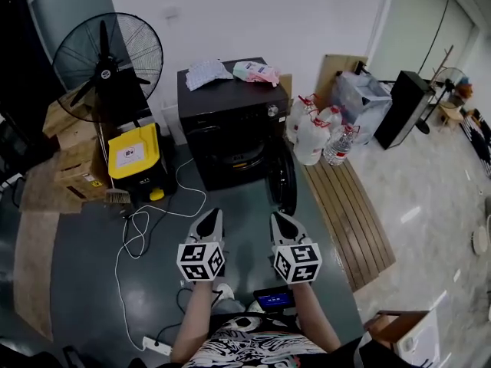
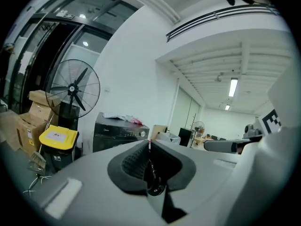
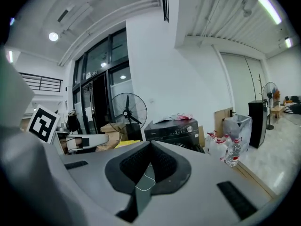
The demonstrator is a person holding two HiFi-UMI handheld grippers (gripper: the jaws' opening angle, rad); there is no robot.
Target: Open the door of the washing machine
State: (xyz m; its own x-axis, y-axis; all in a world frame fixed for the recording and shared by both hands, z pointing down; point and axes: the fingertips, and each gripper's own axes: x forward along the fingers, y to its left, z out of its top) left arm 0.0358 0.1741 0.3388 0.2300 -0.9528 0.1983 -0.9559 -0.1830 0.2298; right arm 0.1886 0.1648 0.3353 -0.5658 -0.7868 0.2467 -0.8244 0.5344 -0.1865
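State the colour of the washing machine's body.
Black. The washing machine shows best in the head view, standing against the white wall.

My left gripper (image 2: 149, 145) and right gripper (image 3: 150, 144) each block the lower half of the washing machine (image 3: 171, 128); only its top panel peeks over. In the head view its drum is just darkness. The bundles (image 1: 230, 71) on its lid are too small to name, and the small screen (image 1: 274, 297) at my chest is unreadable.
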